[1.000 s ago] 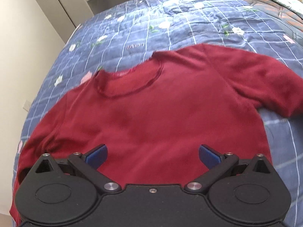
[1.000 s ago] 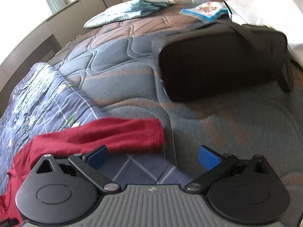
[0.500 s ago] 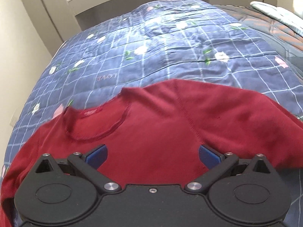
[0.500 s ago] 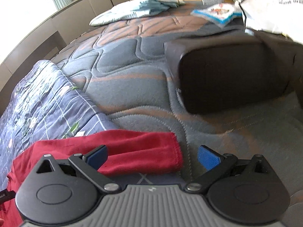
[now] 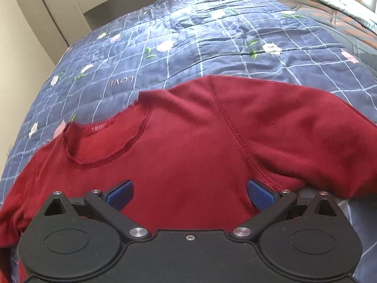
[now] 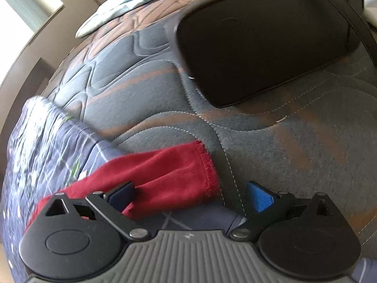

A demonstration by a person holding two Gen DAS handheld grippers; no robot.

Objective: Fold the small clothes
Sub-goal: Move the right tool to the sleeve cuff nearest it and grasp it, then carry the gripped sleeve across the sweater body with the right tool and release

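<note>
A red sweater (image 5: pixel 188 160) lies flat on a blue floral quilt (image 5: pixel 212 42), collar away from the left gripper (image 5: pixel 190 194), whose jaws gape wide over its chest. The right gripper (image 6: pixel 191 197), also wide, straddles the sleeve cuff (image 6: pixel 202 167) beside a dark case (image 6: pixel 264 37).
</note>
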